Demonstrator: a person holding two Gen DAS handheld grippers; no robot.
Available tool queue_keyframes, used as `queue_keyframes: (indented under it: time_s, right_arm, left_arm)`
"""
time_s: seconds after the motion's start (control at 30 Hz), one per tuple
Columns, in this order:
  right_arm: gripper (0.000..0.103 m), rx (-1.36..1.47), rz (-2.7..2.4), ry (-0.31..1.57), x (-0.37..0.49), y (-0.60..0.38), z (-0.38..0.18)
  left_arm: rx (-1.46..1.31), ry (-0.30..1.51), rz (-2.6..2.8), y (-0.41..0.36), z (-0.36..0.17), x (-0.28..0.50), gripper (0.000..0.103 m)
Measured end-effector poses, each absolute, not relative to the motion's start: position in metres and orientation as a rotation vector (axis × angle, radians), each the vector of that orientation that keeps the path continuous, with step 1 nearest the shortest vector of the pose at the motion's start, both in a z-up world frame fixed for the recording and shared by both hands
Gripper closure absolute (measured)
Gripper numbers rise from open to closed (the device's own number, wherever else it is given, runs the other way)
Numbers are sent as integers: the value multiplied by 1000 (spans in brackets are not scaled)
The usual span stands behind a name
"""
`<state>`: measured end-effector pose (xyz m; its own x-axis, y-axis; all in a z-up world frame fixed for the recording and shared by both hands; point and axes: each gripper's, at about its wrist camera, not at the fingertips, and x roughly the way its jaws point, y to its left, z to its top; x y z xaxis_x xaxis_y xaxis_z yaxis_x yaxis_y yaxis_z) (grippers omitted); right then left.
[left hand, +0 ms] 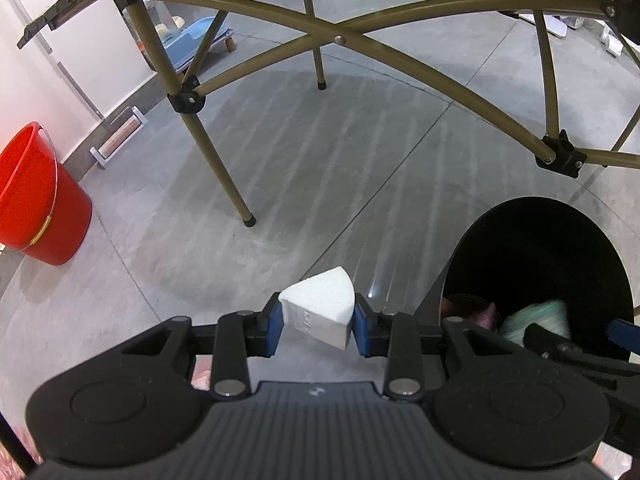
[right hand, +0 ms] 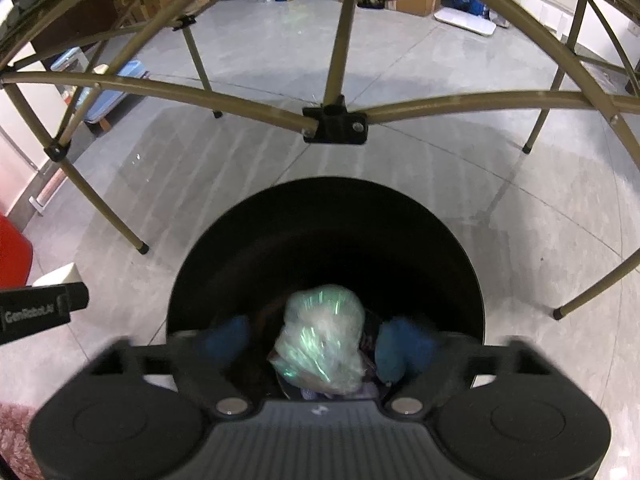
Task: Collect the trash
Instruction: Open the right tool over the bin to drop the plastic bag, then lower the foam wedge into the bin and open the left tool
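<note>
left gripper [left hand: 316, 326] pinches a white foam wedge [left hand: 318, 312] at bottom centre, left of the black bin [left hand: 536, 264], probably waiting. right gripper [right hand: 316, 344] is spread over the bin, crumpled plastic wad [right hand: 320, 340] loose between its fingers.

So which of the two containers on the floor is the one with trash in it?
The black bin, under the right gripper, with a crumpled greenish plastic wad over its mouth. The red bucket by the wall shows nothing inside.
</note>
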<state>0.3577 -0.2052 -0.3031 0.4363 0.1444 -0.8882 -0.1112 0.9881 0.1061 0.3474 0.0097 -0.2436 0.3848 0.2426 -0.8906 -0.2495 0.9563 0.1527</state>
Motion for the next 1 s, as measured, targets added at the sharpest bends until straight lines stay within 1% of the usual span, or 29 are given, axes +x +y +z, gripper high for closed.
queue_keyframes:
  time_s: [0.07,0.1,0.57,1.0]
  right_arm:
    - [4,61,165,1123,358,-207,-305]
    - [0,72,167,1134,359,-208,-306]
    - [0,60,140,1162,359,-213,-311]
    - [0,73,93,1126,351,-243,-299]
  left_arm:
    - [-8,1136,312,10,-244,347,68]
    - [-6,1135,311,9,-244,347,68]
    - [-5,1140,302,8,-244,348,68]
    - [-4,1142,262,-5,-242,346,68]
